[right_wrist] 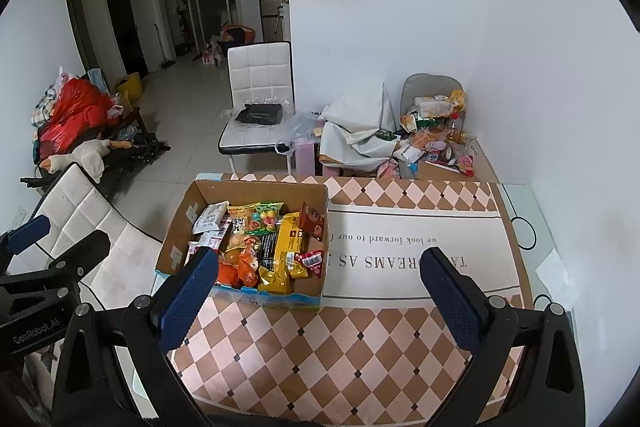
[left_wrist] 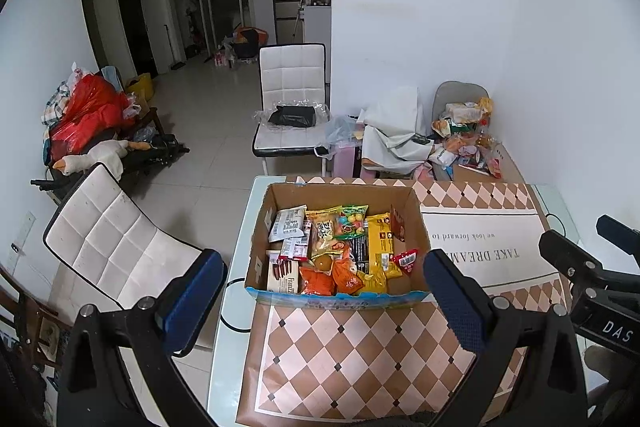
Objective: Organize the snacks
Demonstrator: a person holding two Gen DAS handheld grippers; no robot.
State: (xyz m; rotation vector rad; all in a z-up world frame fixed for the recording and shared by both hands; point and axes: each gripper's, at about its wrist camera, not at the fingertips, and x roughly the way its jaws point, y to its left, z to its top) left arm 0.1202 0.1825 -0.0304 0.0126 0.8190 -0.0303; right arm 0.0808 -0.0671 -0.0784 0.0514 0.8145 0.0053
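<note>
Two handheld grippers, both built of matte black plastic. Left gripper (left_wrist: pixel 324 297): triangular black finger arms with cut-out windows, tipped with dark blue textured pads (left_wrist: pixel 194 301), silver round-head screws at the pivots. Right gripper (right_wrist: pixel 320 297): same black frame, same blue pads (right_wrist: pixel 450 301), same silver screws. White lettering on the side bodies ("GenRobot.AI" on the left one, "DAS" partly readable on the right one).

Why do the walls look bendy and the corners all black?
In both wrist views a fisheye lens curves the straight white wall and blacks out the corners. The brown cardboard snack box stays sharp mid-frame in the left view; the right view's blue-padded right gripper looms huge up close.
</note>
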